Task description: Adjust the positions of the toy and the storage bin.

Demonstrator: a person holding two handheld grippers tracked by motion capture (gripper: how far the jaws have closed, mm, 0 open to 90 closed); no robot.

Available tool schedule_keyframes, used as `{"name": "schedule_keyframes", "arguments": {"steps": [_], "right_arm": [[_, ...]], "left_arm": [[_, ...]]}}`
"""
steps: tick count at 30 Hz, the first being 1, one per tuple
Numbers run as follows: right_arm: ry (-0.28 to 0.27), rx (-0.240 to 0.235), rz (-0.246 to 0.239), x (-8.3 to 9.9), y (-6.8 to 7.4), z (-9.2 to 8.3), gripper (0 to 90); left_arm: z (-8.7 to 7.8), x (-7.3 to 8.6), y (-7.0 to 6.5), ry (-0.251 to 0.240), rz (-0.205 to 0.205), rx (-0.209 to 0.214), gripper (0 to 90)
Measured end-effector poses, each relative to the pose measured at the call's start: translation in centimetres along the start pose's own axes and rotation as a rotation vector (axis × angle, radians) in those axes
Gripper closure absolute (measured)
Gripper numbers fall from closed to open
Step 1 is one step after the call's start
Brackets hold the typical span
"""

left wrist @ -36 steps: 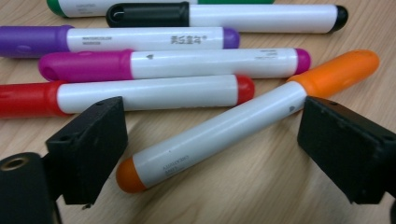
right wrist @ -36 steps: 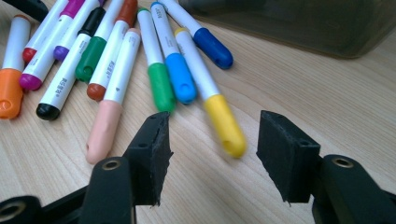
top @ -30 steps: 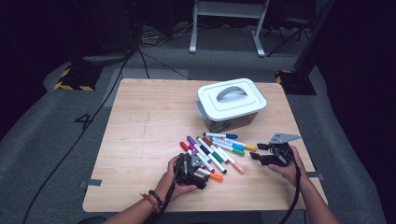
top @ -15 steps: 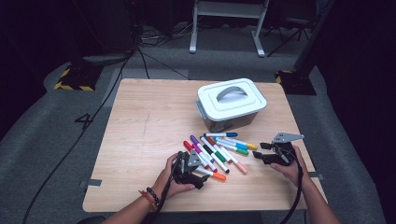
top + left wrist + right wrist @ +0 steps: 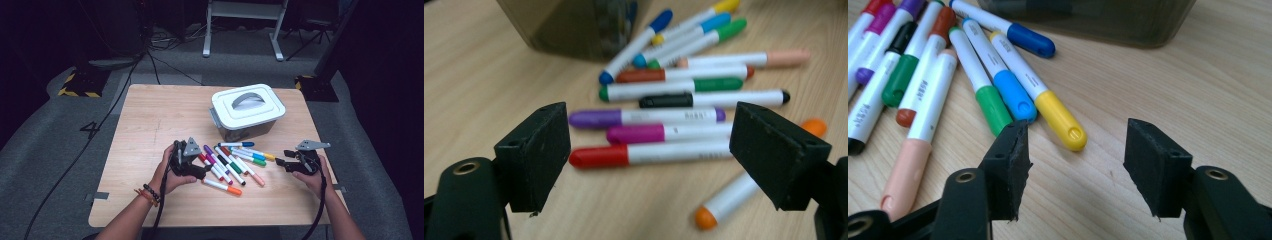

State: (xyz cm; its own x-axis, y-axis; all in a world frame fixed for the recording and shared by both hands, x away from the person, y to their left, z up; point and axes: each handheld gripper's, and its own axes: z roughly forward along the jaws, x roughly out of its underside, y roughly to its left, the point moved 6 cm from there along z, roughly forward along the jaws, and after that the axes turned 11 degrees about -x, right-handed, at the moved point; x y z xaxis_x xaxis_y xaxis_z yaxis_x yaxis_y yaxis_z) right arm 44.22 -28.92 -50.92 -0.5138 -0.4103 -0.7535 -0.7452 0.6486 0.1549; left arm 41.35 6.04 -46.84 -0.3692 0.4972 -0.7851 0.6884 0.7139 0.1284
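Observation:
Several capped markers (image 5: 232,162) lie loose on the wooden table (image 5: 150,120), in front of a lidded grey box (image 5: 247,112). My left gripper (image 5: 202,171) hovers just left of the pile and points right at it. It is open, its jaws have just been closing a little, and nothing is between them. Beyond its pads in the left gripper view lie a red marker (image 5: 649,154), a magenta one (image 5: 664,133) and an orange-capped one (image 5: 724,200). My right gripper (image 5: 280,162) stands open right of the pile. Its jaws are empty, just short of a yellow-capped marker (image 5: 1058,117).
The box has a white lid with a grey handle (image 5: 246,100) and stands right behind the markers. Bare table stretches to the left and along the front edge. A cable (image 5: 320,210) trails from each gripper toward the person.
My left gripper has lifted off the left end of the marker pile and drawn up and slightly left. The right gripper has stayed where it was.

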Motion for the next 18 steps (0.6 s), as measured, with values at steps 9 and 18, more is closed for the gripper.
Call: {"name": "schedule_keyframes", "arguments": {"steps": [9,18], "right_arm": [[0.013,0.011,0.022,0.7,-1.0,0.2,43.4],[0.023,0.033,0.059,1.8,-2.6,0.2,42.4]], "left_arm": [[0.0,-6.6,2.7,-0.076,0.047,-0.015,16.9],[1.9,-11.6,3.9,-0.096,0.069,0.015,17.0]]}}
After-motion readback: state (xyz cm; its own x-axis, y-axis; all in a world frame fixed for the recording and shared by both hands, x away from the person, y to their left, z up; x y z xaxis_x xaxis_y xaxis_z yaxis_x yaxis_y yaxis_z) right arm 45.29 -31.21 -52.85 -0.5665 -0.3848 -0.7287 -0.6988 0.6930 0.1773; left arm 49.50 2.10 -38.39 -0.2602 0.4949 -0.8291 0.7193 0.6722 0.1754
